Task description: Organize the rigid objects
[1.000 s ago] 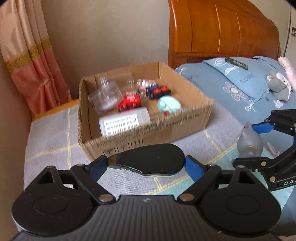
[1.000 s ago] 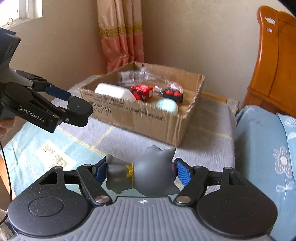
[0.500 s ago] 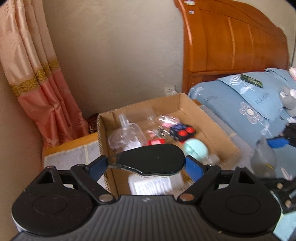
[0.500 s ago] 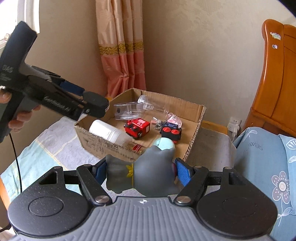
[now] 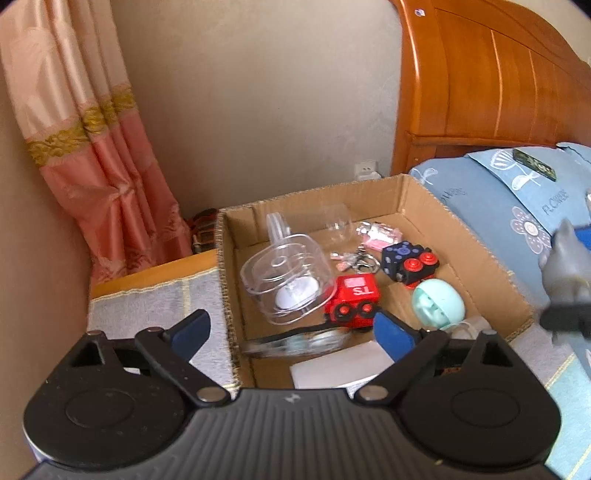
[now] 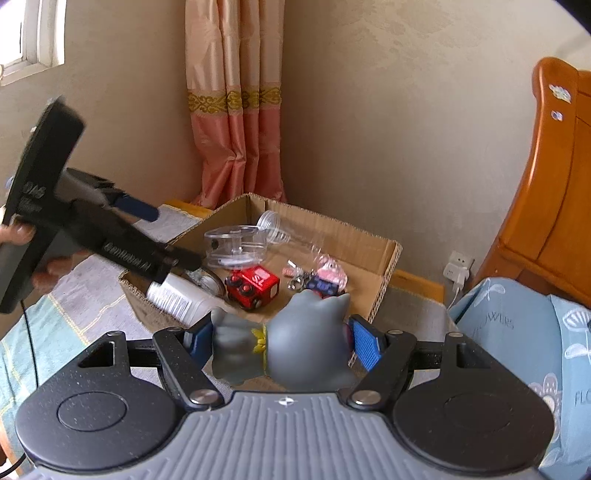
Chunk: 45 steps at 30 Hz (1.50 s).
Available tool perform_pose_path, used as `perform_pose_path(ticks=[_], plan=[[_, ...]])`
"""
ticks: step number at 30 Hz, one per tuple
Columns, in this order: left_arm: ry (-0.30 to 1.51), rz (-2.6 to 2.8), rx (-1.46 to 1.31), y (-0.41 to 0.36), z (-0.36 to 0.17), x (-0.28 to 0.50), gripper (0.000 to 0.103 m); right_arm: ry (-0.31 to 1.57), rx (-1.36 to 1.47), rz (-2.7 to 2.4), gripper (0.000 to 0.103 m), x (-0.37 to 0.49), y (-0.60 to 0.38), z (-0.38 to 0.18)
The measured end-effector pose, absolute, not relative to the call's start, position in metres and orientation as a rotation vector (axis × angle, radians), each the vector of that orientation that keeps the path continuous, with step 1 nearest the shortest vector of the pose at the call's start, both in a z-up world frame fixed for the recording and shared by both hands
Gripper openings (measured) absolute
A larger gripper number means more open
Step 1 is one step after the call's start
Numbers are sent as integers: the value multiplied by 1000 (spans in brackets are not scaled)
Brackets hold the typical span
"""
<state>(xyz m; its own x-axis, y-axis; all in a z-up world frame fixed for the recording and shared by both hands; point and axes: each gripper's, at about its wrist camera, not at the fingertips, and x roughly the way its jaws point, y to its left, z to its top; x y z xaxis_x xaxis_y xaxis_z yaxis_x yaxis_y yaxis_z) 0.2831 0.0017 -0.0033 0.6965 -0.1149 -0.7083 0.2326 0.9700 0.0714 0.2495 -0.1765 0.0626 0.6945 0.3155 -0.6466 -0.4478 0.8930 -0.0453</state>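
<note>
— Left gripper [image 5: 291,330] is opening its jaws over the cardboard box [image 5: 421,192]. A blurry dark thing [image 5: 295,341] sits loose between them.
— And the right gripper [image 6: 280,341]?
— It squeezes the gray toy [image 6: 295,343], just before the box.

Soft daylight enters from a window [image 6: 26,35] at upper left. Fisheye edges curve and darken. Some nearby objects blur.

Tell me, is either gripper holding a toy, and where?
The right gripper clamps the grey rubbery cat-like figurine across its sides. The left gripper is opening; the blurred dark oval object lies below, touching neither pad.
</note>
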Motion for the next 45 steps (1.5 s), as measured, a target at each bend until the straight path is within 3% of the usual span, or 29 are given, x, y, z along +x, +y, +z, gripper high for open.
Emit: perform_pose_path(ticks=[15, 17, 19, 20, 36, 45], plan=[[717, -224, 94, 13, 11, 229, 100, 730, -349, 526, 78, 332, -129, 55], [701, -220, 103, 11, 12, 223, 100, 744, -353, 533, 84, 339, -121, 51], [687, -223, 103, 11, 13, 219, 100, 743, -351, 514, 99, 340, -117, 49], [677, -225, 100, 11, 14, 216, 100, 735, -348, 503, 101, 339, -116, 50], [608, -108, 109, -3, 38, 164, 101, 751, -168, 167, 103, 262, -147, 95], [680, -11, 8, -7, 13, 127, 101, 860, 6, -1, 103, 176, -154, 38]])
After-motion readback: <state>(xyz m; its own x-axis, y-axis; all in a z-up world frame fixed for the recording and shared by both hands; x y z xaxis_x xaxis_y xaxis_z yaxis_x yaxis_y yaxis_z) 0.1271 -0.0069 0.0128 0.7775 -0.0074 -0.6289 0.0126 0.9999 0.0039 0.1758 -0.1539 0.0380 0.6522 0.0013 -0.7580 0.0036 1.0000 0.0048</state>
